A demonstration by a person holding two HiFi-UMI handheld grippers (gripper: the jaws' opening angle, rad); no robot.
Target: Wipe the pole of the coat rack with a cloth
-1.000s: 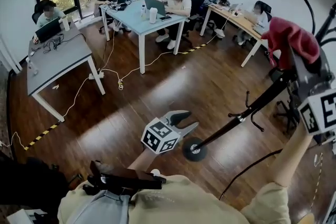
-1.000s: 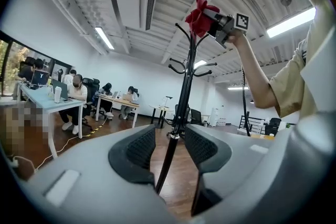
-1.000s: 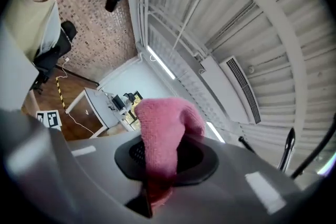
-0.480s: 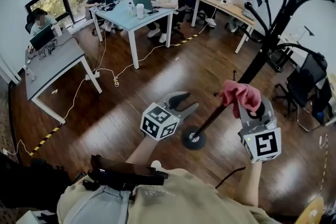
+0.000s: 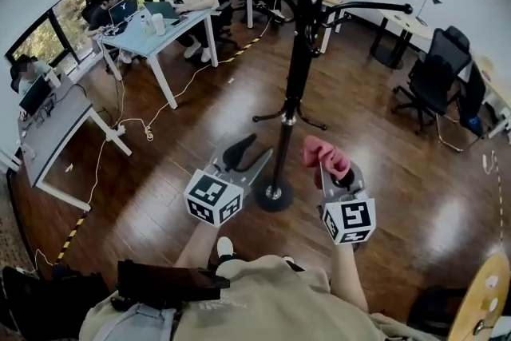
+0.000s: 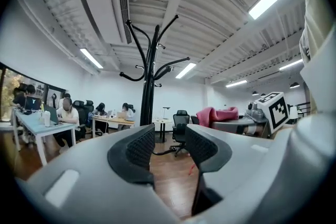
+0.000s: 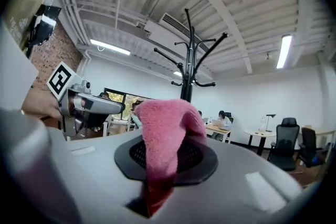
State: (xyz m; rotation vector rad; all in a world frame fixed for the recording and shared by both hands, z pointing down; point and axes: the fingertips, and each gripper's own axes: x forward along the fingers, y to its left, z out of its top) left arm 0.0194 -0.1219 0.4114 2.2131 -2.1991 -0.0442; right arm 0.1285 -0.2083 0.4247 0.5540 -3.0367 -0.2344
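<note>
as i am carrying the cloth (image 5: 323,154) down from the upper pole, where it was a second ago, it is now sitting low, just right of the pole (image 5: 297,68) and above the round base (image 5: 274,195); it is looking slightly apart from the pole, though i cannot be sure.

item, right gripper (image 5: 335,172): jaws are clamping on the pink cloth, with a fold standing up out of them. in the right gripper view the coat rack is showing beyond the cloth, not against it.

item, left gripper (image 5: 247,160): jaws are standing apart and holding nothing. it is hovering left of the pole near the base, having moved little over the last second.

item, coat rack: standing upright on the wood floor (image 5: 200,116), hooks bare.

reading: one downward pass is looking finished. i am judging that the next stroke is needing the cloth pressed back against the pole, and that the left gripper could be steadying the rack against tipping.
</note>
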